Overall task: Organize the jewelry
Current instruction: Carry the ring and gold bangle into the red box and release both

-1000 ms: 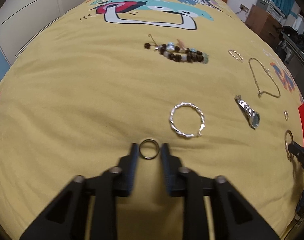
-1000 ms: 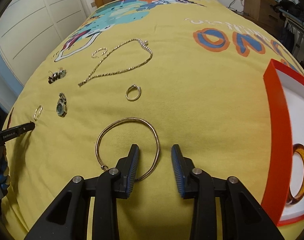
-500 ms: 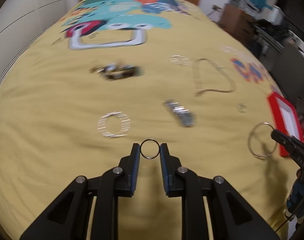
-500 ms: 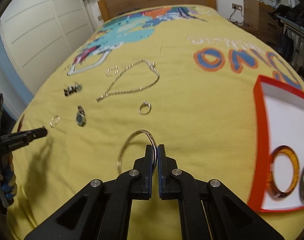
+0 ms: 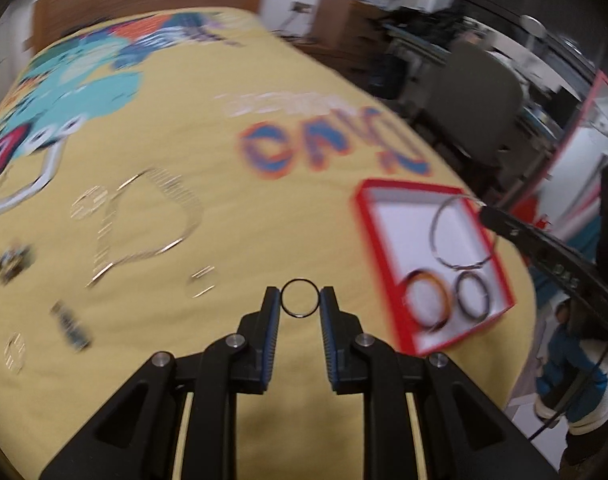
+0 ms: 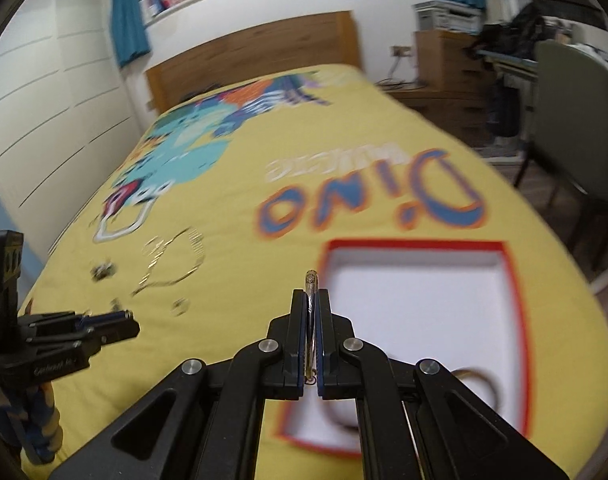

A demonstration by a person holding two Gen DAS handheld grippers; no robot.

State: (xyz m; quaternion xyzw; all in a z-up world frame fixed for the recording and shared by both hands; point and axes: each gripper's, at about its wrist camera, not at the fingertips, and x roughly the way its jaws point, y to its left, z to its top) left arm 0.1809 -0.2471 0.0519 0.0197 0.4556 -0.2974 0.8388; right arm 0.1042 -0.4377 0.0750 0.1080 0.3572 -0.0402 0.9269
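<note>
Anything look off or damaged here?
Nothing stands out. Left tongs hold a small dark metal ring; right tongs pinch a thin silver wire bangle over the red-rimmed white box, where two bangles lie flat. The loose pieces on the yellow bedspread are too blurred to judge.

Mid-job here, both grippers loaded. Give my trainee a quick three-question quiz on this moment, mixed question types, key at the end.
1. True or false: the left gripper holds a small dark ring.
2. The thin silver bangle in the right gripper hangs over: A) the chain necklace B) the red box C) the floor.
3. Fill in: the box already holds ___ bangles.

Key: 1 true; 2 B; 3 two, an amber bangle and a dark bangle.
</note>
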